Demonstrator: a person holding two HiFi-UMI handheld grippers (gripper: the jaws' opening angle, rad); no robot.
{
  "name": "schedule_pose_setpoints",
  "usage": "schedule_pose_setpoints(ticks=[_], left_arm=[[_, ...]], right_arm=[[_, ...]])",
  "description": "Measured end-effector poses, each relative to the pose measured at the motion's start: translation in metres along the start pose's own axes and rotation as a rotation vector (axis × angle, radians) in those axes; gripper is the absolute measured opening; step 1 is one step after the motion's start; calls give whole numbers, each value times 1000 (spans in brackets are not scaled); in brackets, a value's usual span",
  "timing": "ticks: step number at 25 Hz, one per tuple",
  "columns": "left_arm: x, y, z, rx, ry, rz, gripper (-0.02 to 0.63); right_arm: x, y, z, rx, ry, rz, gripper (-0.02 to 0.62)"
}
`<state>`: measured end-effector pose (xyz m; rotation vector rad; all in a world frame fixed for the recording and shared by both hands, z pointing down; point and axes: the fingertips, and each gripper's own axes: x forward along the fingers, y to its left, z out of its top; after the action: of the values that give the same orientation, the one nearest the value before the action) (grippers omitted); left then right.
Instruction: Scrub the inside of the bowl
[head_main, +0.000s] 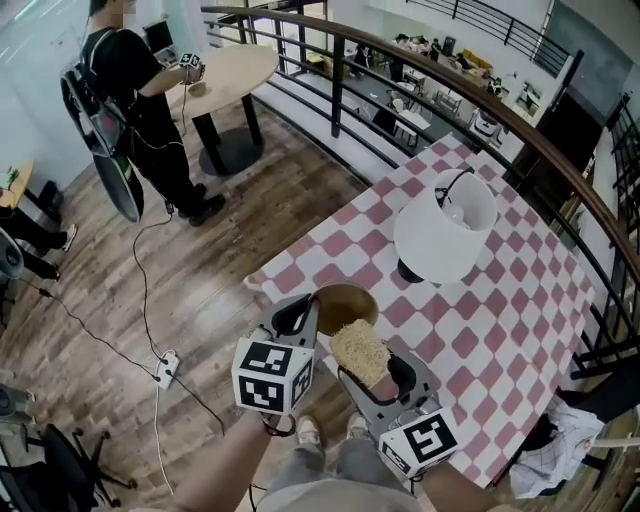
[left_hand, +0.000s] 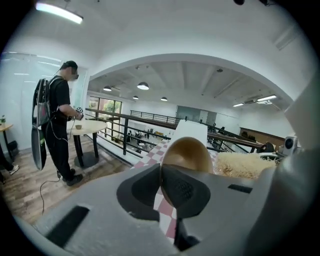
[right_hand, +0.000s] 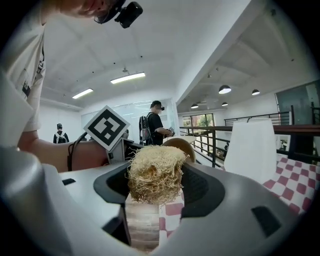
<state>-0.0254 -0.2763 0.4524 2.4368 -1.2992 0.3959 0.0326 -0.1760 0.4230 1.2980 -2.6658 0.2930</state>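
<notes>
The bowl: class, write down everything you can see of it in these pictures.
The bowl is small, round, smooth and golden-brown, perhaps wood, and looks empty. The left claw is shut on its rim, holding it tilted above the near edge of the checked tablecloth. The fibrous scrubber in the right claw is close beside it; whether they touch is unclear.

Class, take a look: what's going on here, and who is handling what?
A person holds a gripper in each hand over the near edge of a checked table. The left gripper is shut on the rim of a brown bowl, held clear of the table. The right gripper is shut on a straw-coloured scrubber, right beside the bowl, not inside it.
</notes>
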Motion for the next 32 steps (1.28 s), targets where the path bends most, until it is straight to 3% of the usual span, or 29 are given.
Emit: schedule_pose_setpoints(ticks=[7,14,21,32], left_arm=[[-68,-15,33,-4,-94,17,25],[-123,-31,39,-7,-158,22,25],[-149,-44,38,65,-187,55,25],[-162,-47,50,242,-199,107,25]], right_arm=[[-23,34,54,-84,-89,26,268],[-44,73,62,-122,-83,88,268],[-51,96,67,-177,-67,130,268],[-33,92,82,-277,-4,84,268]])
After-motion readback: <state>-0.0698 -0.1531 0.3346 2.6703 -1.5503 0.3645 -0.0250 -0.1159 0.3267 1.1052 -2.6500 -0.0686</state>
